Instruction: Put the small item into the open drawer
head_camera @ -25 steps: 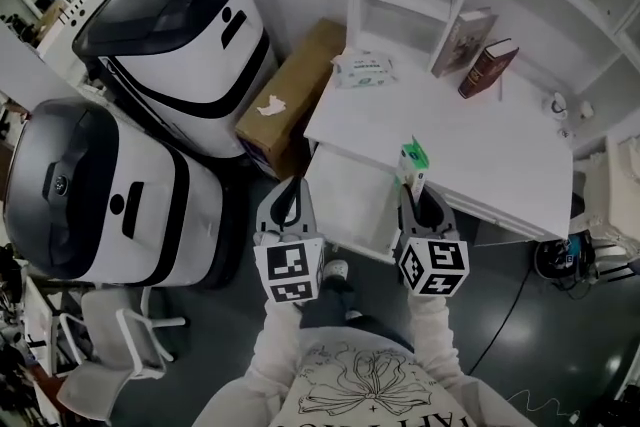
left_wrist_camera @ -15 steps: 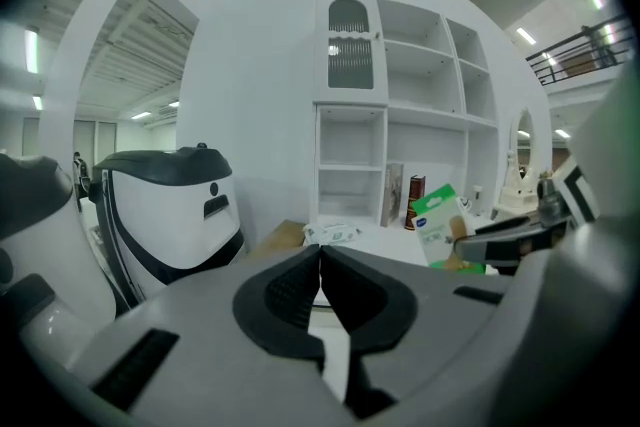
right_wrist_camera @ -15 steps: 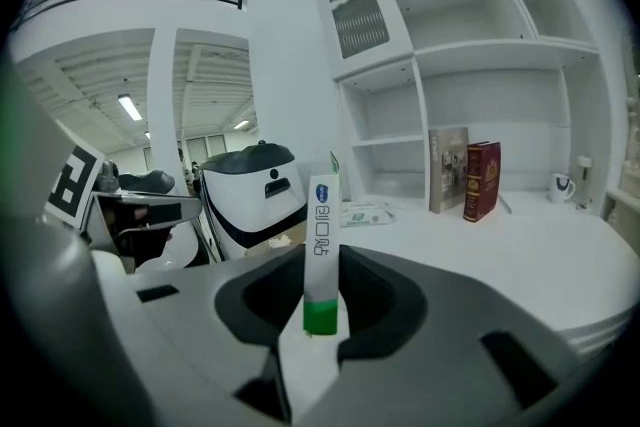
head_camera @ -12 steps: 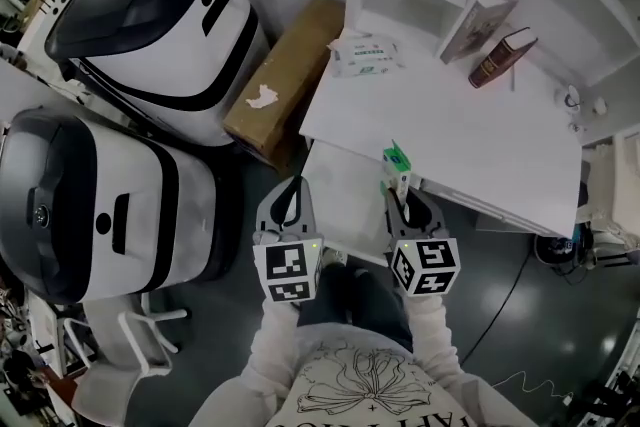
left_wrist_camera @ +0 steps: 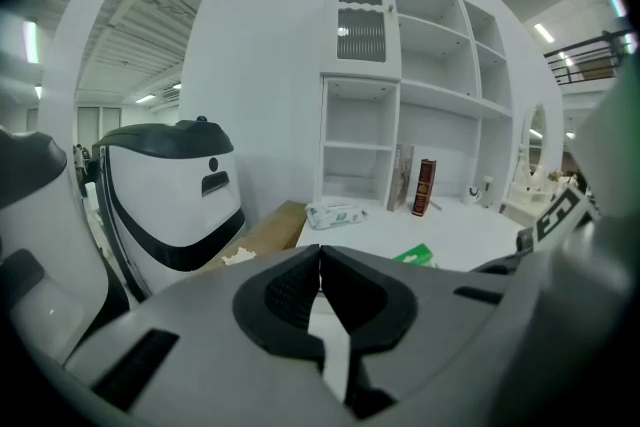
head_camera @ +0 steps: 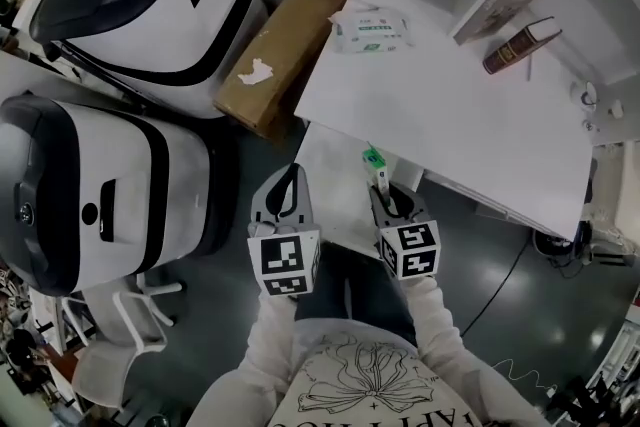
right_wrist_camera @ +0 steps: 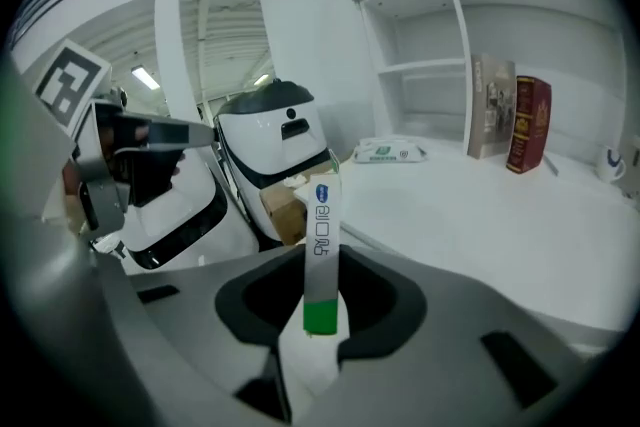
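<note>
The small item (head_camera: 376, 163) is a thin green-and-white box, and my right gripper (head_camera: 383, 191) is shut on its lower end. It stands upright above the right part of the open white drawer (head_camera: 333, 183). In the right gripper view the box (right_wrist_camera: 323, 225) rises from between the jaws of my right gripper (right_wrist_camera: 322, 310), printed edge toward the camera. To the left, my left gripper (head_camera: 290, 187) hangs over the drawer's front left corner. The left gripper view shows my left gripper (left_wrist_camera: 321, 260) with its jaws touching and nothing held.
The drawer is pulled out from a white desk (head_camera: 450, 120) with a shelf unit behind. On the desk lie a wipes pack (head_camera: 372, 30) and two books (head_camera: 518, 40). Two big white-and-black machines (head_camera: 95, 200) and a cardboard box (head_camera: 285, 45) stand to the left.
My right gripper has carried the box left, from the desk's front edge to above the drawer. The head camera has shifted. The left gripper has kept its place by the drawer.
</note>
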`<state>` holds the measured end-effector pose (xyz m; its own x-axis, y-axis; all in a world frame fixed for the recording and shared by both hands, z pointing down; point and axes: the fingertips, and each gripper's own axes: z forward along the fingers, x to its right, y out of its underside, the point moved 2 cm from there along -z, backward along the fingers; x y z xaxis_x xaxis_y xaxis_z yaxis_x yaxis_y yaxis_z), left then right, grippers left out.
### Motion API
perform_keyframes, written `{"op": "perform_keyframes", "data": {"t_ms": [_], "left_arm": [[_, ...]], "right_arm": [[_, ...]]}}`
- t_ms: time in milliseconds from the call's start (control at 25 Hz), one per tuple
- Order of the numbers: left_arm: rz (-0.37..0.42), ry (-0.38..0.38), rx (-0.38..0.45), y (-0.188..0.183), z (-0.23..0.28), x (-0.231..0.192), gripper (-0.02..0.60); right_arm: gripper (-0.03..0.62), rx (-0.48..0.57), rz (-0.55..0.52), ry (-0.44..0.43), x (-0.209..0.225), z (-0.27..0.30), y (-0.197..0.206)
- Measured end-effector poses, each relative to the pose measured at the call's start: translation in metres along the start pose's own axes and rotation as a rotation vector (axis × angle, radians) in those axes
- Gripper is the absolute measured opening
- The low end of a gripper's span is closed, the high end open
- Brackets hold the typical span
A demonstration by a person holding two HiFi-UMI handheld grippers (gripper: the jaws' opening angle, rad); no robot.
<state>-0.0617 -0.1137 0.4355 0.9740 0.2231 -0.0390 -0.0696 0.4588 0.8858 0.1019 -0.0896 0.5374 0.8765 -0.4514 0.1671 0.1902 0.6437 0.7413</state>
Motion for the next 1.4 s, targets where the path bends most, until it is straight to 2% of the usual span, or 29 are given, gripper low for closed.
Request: {"op": "perform_keyframes", "data": {"t_ms": [440, 800, 1000, 1200, 1400], "left_arm": [[-0.033, -0.031, -0.075, 0.042, 0.027, -0.003, 0.005], [-0.051, -0.042, -0.112, 0.062, 0.03, -0.008, 0.005], [-0.056, -0.041, -0.124, 0.071, 0.028, -0.009, 0.005], [-0.068, -0.04, -0.144, 0.082, 0.024, -0.009, 0.005], [-0.072, -0.034, -0.149, 0.087, 0.022, -0.011, 0.005]], "right_arm": [[0.094, -0.248, -0.024, -0.074, 0.022, 0.092, 0.086], [0.094, -0.395, -0.008, -0.072, 0.029, 0.147, 0.136], [0.094, -0.485, -0.051, -0.063, 0.032, 0.166, 0.166], [0.094, -0.513, -0.115, -0.041, 0.033, 0.172, 0.176], [0.096, -0.494, -0.054, -0.017, 0.03, 0.177, 0.173]]}}
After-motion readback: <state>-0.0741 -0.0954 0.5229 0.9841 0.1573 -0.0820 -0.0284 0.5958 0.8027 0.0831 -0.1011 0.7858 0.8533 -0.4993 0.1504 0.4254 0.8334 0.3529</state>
